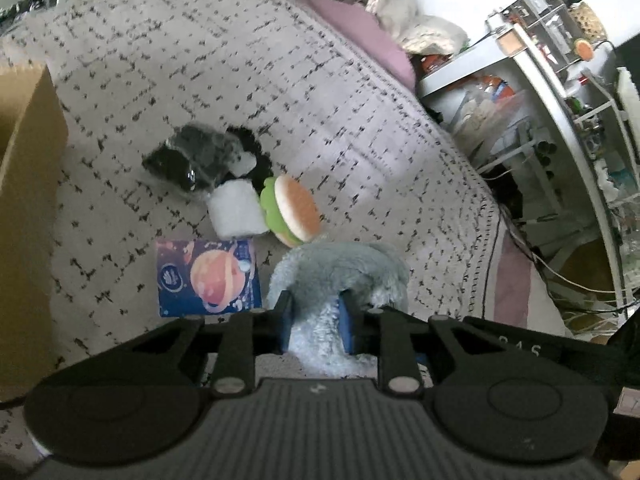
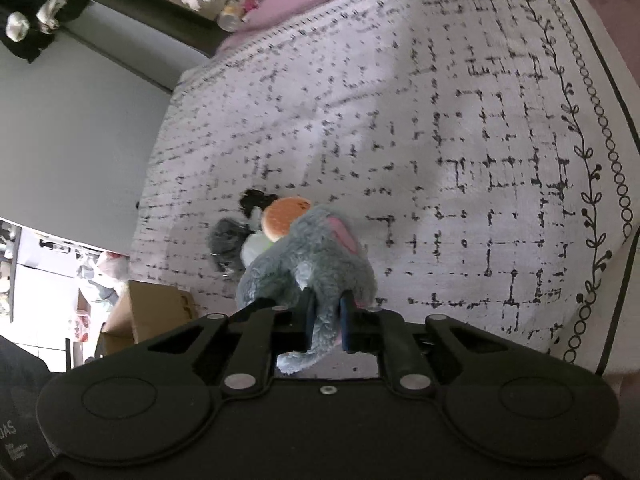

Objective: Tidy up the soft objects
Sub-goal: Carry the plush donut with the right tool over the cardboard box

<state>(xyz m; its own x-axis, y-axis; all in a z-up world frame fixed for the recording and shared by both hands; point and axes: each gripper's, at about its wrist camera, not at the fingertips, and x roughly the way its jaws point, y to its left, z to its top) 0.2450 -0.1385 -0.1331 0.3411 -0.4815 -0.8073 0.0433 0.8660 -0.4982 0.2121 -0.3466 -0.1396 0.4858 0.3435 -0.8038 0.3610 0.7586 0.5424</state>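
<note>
Beside both claws point(image 1: 316, 320) point(image 2: 326, 320) clamping the grey plush point(image 1: 340, 272), only the left view shows a blue packet point(image 1: 208, 276).

- A bed point(image 1: 168, 64) carries everything, under a pale cover with a broken black grid print and a vine-and-ring border point(image 2: 592, 184) along one edge.
- Near the middle lie a black bundle point(image 1: 188, 160), a white pad point(image 1: 236, 210) and a burger plush point(image 1: 298, 210), clustered and touching.
- A blue planet-print packet point(image 1: 208, 278) lies at 6 o'clock of the pad.
- A grey plush animal point(image 1: 340, 272) sits at 5 o'clock of the burger.
- A cardboard box point(image 1: 24, 200) stands at 9 o'clock.
</note>
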